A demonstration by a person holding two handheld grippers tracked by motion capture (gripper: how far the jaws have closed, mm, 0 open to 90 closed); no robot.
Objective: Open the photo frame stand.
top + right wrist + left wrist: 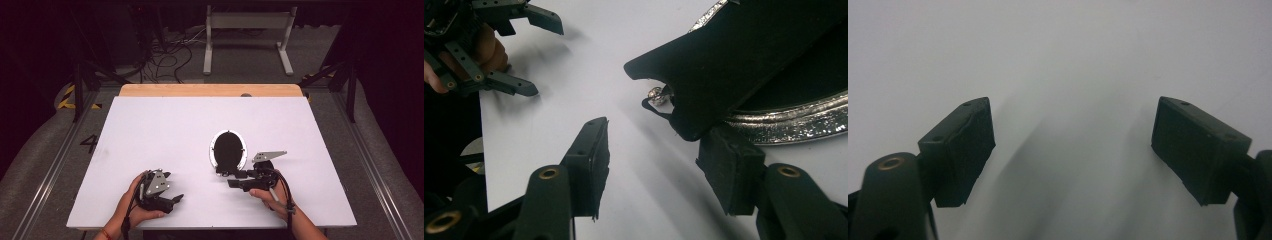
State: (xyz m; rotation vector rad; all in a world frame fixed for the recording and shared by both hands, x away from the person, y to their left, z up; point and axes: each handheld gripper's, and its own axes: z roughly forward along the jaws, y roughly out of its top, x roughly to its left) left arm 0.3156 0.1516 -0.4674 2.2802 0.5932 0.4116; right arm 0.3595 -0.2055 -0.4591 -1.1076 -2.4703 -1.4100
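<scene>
An oval frame [228, 149] with a silver rim and a black velvety back lies flat near the middle of the white counter [150, 130], and the work in hand looks like dealing with its black stand flap [724, 60], which the right gripper view shows lifted off the back at an angle, a small metal hinge or clasp [655, 95] glinting beneath its tip. The right tool [235, 179] sits just at the frame's near edge with its jaws spread, one below the flap and the other out over bare counter, gripping nothing. The left tool [176, 198] rests apart near the front edge, also wide open and empty, its 2 pads [965, 150] facing only blank white surface. I judge the step to be the approach to the flap. The next move calls for sliding the right jaws around the flap's edge and closing gently, while the left tool likely needs to come across and steady the rim so the frame does not skid.
</scene>
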